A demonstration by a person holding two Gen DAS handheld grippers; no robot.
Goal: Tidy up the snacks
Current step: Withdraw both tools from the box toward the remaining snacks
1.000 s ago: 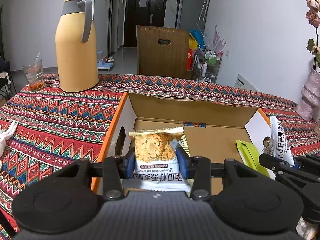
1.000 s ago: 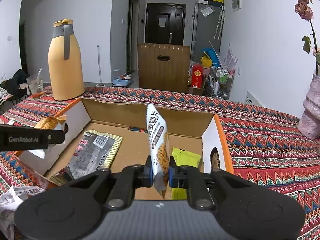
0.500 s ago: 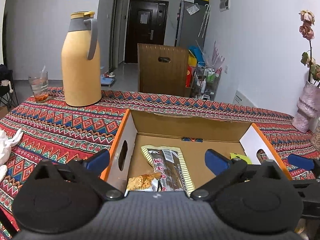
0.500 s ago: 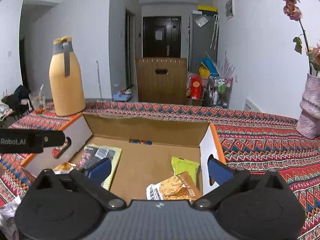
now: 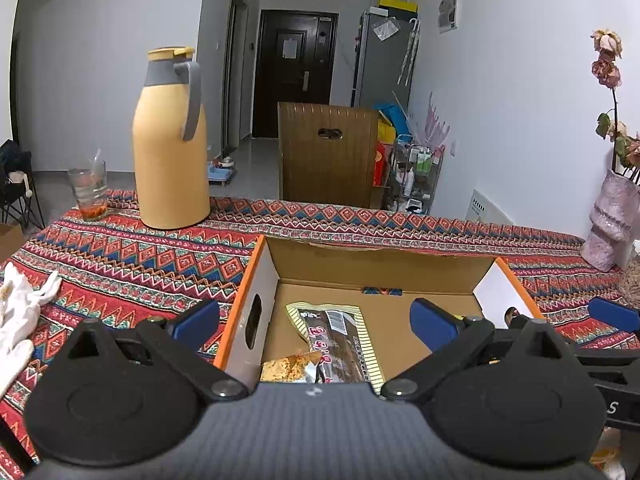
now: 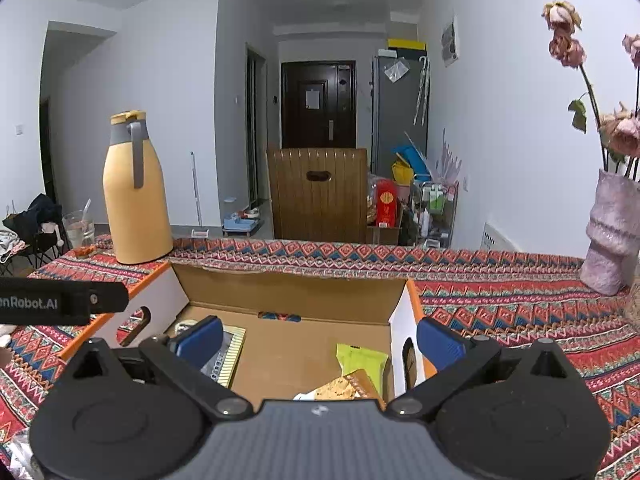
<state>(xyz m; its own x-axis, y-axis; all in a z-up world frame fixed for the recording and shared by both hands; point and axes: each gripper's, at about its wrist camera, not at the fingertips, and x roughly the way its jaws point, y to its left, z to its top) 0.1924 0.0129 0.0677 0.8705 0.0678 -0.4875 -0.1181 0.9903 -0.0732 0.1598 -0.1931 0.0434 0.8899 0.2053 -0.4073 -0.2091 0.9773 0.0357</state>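
An open cardboard box with orange edges sits on the patterned tablecloth. Inside it in the left wrist view lie a dark striped snack pack and an oat crisp packet. My left gripper is open and empty above the box's near left end. In the right wrist view the box holds a green packet, another oat crisp packet and the striped pack. My right gripper is open and empty above the box's near right end.
A tall yellow thermos and a glass stand at the back left of the table. A pink vase with dried flowers stands at the right. White cloth lies at the left edge. A brown chair back is behind the table.
Both grippers were shut on oat crisp packets over the box; they opened and dropped them into it, then lifted and pulled back a little.
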